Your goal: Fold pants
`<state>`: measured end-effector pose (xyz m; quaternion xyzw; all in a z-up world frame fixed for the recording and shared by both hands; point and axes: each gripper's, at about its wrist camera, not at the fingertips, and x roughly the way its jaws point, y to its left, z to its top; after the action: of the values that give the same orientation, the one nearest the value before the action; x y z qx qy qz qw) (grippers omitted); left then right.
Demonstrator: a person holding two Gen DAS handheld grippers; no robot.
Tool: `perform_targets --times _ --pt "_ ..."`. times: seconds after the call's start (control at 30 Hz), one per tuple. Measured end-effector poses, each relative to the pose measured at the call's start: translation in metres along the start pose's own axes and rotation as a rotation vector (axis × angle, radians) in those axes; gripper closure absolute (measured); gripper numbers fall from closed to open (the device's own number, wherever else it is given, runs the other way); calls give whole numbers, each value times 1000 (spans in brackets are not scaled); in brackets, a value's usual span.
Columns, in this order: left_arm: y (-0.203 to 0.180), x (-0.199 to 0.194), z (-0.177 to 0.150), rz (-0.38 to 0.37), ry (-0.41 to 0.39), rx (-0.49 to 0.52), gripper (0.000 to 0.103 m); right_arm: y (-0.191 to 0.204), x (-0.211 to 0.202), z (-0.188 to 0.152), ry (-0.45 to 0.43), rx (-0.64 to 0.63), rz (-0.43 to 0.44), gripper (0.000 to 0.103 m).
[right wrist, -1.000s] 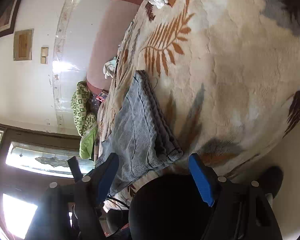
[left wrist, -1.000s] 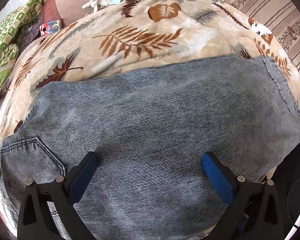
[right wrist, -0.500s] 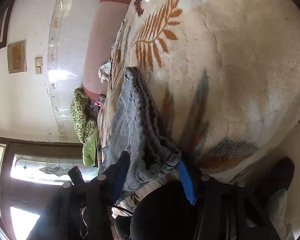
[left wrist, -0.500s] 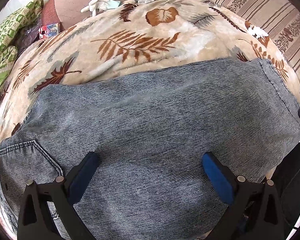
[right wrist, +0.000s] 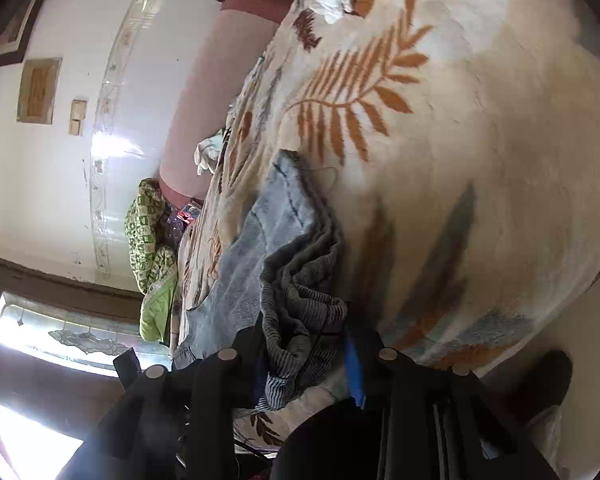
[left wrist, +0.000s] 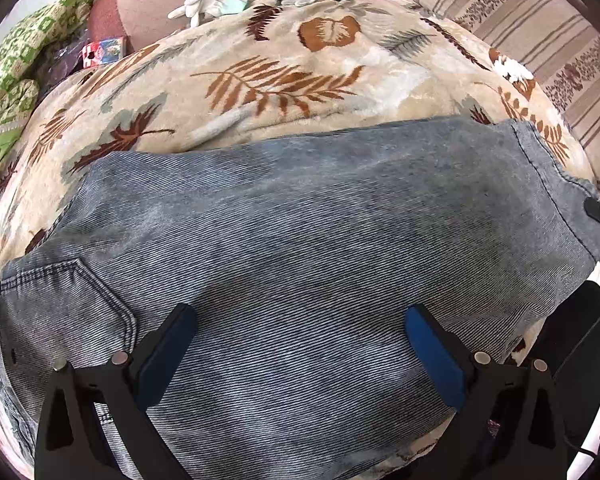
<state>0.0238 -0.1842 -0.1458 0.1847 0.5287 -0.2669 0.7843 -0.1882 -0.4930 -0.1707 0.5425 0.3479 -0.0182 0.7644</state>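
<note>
One faded denim pants [left wrist: 300, 240] (hem bunched), right hand-held gripper [right wrist: 306, 344] closing on it.

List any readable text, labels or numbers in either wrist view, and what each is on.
None readable.
Small red and blue packet beside the green patterned cloth: bears print, too small and blurred to read.
Jeans, leaf blanket, striped cushion: patterns only, no lettering.
</note>
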Motion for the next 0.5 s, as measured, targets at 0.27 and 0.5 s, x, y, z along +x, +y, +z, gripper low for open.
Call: perform_targets --times 0.27,0.5 --pt "54 -16 -14 22 -12 -138 0 106 9 -9 1 -232 20 74" --pt "108 -51 -34 54 -88 -231 0 187 69 -58 136 -390 78 74"
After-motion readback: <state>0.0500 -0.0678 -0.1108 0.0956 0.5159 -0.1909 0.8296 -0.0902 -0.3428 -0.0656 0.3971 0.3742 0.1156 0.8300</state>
